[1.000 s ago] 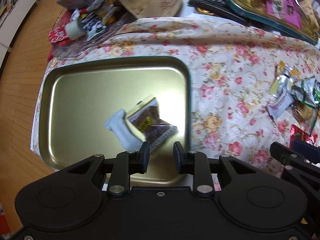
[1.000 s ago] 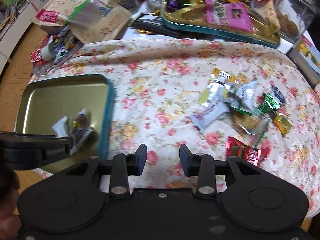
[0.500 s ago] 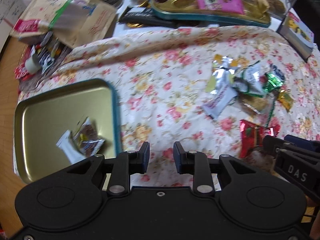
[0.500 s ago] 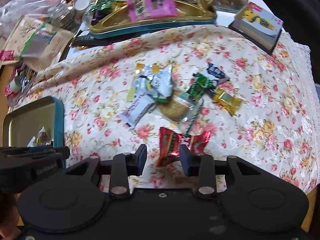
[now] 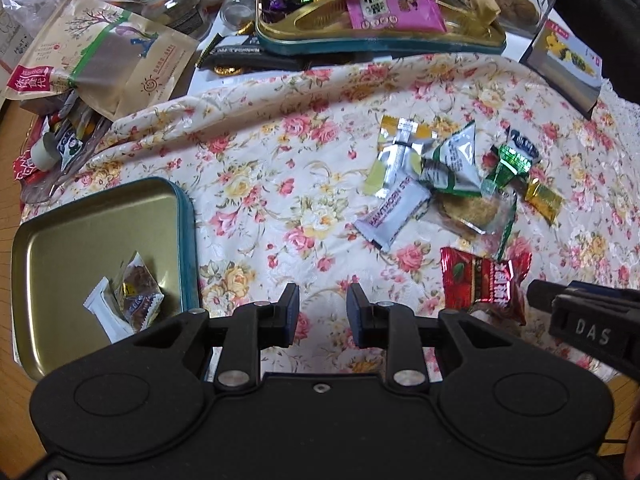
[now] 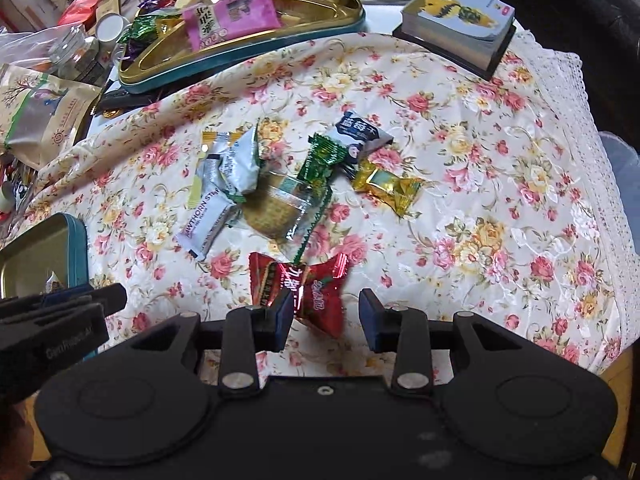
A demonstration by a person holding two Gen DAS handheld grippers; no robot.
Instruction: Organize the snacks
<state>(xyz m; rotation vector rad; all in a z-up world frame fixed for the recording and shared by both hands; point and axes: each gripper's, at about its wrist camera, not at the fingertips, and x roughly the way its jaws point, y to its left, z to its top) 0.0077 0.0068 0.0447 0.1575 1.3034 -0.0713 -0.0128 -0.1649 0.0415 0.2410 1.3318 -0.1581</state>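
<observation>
Left view: the left hand-held gripper [image 5: 322,310], spread and empty, hangs over the floral cloth [image 5: 280,168] between the tin [image 5: 96,220] holding two snacks [image 5: 134,292] and the loose snacks [image 5: 448,184]; right view: the right hand-held gripper [image 6: 326,320], spread, hovers above the red snack [image 6: 304,284], not pinching it.

- The tin tray [image 5: 96,216] at the lower left of the left wrist view is smooth metal with a satin gold sheen inside and a teal painted rim.
- The floral cloth [image 5: 280,168] over the bench looks woven, faintly glossy, with a lace edge at right.
- The red wrapper [image 6: 304,288] is shiny, crinkled foil.
- The gold candy [image 6: 386,186] gleams like metallic film.
- The cracker's sleeve [image 6: 288,204] is clear plastic.
- The left gripper [image 5: 322,312] is matt black plastic.
- The floor [image 5: 16,128] at the left edge is wood.
</observation>
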